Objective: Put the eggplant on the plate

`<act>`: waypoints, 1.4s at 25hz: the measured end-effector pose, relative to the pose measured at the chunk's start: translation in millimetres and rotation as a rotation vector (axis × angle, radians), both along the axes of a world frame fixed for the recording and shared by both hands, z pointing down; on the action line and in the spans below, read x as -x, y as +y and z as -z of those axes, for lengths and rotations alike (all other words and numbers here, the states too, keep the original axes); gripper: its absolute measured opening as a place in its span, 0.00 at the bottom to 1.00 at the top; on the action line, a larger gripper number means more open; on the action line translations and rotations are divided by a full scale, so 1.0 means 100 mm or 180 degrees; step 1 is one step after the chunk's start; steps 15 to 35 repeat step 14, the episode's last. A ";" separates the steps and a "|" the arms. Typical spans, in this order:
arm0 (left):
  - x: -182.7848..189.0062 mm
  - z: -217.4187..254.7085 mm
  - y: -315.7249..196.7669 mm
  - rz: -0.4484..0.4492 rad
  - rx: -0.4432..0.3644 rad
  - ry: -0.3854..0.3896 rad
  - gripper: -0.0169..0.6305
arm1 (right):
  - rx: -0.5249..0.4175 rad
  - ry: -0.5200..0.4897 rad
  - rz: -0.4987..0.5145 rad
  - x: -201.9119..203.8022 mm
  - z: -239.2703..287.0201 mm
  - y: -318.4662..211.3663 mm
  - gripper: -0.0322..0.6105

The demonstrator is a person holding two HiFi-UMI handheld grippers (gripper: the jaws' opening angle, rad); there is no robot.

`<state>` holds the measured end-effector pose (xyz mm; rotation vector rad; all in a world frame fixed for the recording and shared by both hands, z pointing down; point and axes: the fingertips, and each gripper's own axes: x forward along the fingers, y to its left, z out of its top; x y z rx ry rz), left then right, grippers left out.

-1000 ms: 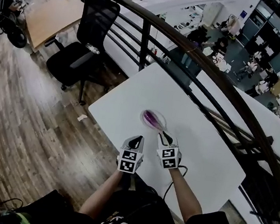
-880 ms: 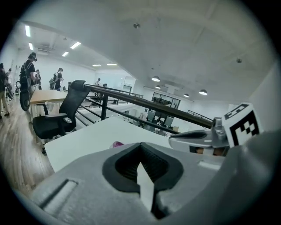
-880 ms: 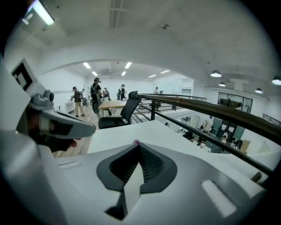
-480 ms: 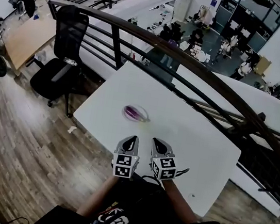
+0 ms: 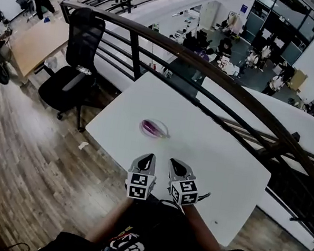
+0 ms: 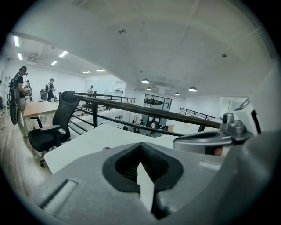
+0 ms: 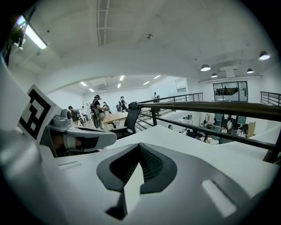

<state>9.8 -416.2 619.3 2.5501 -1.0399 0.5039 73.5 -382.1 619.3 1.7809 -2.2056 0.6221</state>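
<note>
Arms [image 5: 113, 221]: both reach from the bottom edge of the head view to the near edge of the table.
Left gripper [image 5: 146, 160]: over the near edge of the table, pointing away from the person; in its own view its jaws are pressed together at the tips [image 6: 140, 145] with nothing between them.
Right gripper [image 5: 176, 166]: just beside the left one and level with it; jaws pressed together [image 7: 139, 146], holding nothing.
Eggplant [image 5: 152, 129]: purple, lying on the plate, out beyond the left gripper's tips and apart from them; neither gripper touches it.
Plate [image 5: 165, 133]: clear and small, on the table's near-left part, ahead of both grippers.
Table [image 5: 217, 154]: white, bare apart from the plate.
Floor [image 5: 25, 149]: wood planks, left of the table.
Chair [image 5: 70, 77]: black office chair, well left of the table.
Railing [image 5: 212, 72]: dark bars running along the table's far side.
Beyond the railing: a lower hall with people at desks, too small to tell more.
</note>
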 end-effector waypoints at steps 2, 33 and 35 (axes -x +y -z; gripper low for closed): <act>0.02 -0.02 0.00 -0.0002 0.0008 -0.0021 0.03 | -0.0022 -0.0022 0.0054 0.04 0.00 0.00 0.05; 0.04 -0.03 0.00 0.0000 0.0009 -0.0035 0.03 | -0.0025 -0.0046 0.0118 0.08 -0.01 -0.02 0.05; 0.04 -0.03 0.00 0.0000 0.0009 -0.0035 0.03 | -0.0025 -0.0046 0.0118 0.08 -0.01 -0.02 0.05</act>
